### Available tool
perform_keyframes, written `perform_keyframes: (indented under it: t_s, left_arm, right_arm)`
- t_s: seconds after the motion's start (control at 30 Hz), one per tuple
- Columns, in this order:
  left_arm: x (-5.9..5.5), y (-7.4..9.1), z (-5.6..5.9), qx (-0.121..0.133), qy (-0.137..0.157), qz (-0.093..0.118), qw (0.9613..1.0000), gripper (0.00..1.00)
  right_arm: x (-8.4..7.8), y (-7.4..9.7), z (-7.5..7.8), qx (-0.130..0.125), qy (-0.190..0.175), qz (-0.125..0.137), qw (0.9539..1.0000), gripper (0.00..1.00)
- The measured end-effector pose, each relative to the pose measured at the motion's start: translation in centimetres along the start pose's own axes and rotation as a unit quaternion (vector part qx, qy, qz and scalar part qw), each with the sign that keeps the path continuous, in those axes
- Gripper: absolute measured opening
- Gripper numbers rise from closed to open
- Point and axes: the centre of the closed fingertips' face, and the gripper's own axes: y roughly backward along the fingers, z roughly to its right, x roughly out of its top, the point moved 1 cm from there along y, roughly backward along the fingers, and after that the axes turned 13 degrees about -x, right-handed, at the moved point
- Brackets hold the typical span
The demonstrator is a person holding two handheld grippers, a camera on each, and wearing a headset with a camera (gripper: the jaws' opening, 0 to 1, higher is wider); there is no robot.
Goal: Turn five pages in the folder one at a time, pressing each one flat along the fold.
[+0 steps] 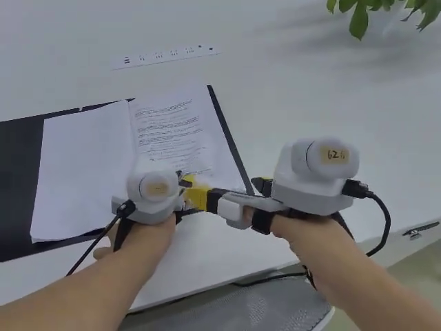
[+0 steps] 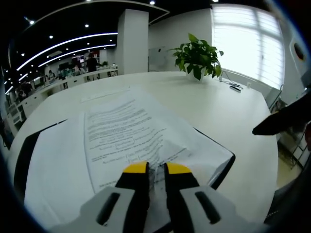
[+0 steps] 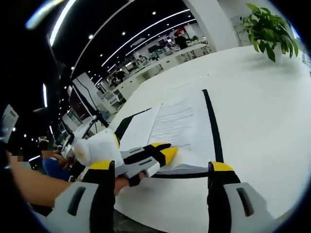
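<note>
Left gripper view: left gripper point(image 2: 156, 170), yellow-tipped black jaws drawn narrow, with the near edge of the white printed paper page point(image 2: 121, 126) running between them (looks pinched, not merely touched). That page lies on the right half of the open black plastic folder point(image 2: 24, 155), at its near right corner.

Right gripper point(image 3: 162, 167): jaws spread wide, holding nothing, hovering just off the folder's near right corner.

Blank white sheet point(image 1: 83, 165) lies flat on the folder's left half.

Step in hand, as judged: lifting one page. To do it well, confirm only a single sheet is caught, carry it in a low arc over the folder's fold, then press along the fold with the free gripper.

Beyond the folder's far edge: white tabletop point(image 1: 310, 83), then a green leafy potted plant point(image 2: 197, 58).
</note>
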Motion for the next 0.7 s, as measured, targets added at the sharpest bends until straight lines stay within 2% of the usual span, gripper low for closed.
perform_keyframes:
  t_s: [0.03,0.13,0.23,0.33,0.7]
  left_arm:
    - [0.0,0.0,0.0,-0.001,0.001,0.001,1.0000,0.11]
    - [0.0,0.0,0.0,-0.001,0.000,0.002,1.0000,0.11]
    - [0.0,0.1,0.0,-0.002,0.001,0.003,1.0000,0.11]
    - [0.0,0.1,0.0,-0.002,0.002,0.004,1.0000,0.11]
    - [0.0,0.1,0.0,-0.002,0.005,0.007,1.0000,0.11]
  right_arm:
    - [0.0,-0.3,-0.1,0.004,-0.024,-0.003,0.9997,0.73]
    - [-0.4,-0.9,-0.1,0.010,-0.060,-0.016,0.9980,0.67]
    - [-0.7,-1.7,0.0,0.014,-0.073,-0.027,0.9969,0.63]
    - [-0.8,-2.3,-0.1,0.021,-0.112,-0.033,0.9929,0.59]
    - [-1.1,-4.1,0.4,0.017,-0.151,-0.041,0.9876,0.56]
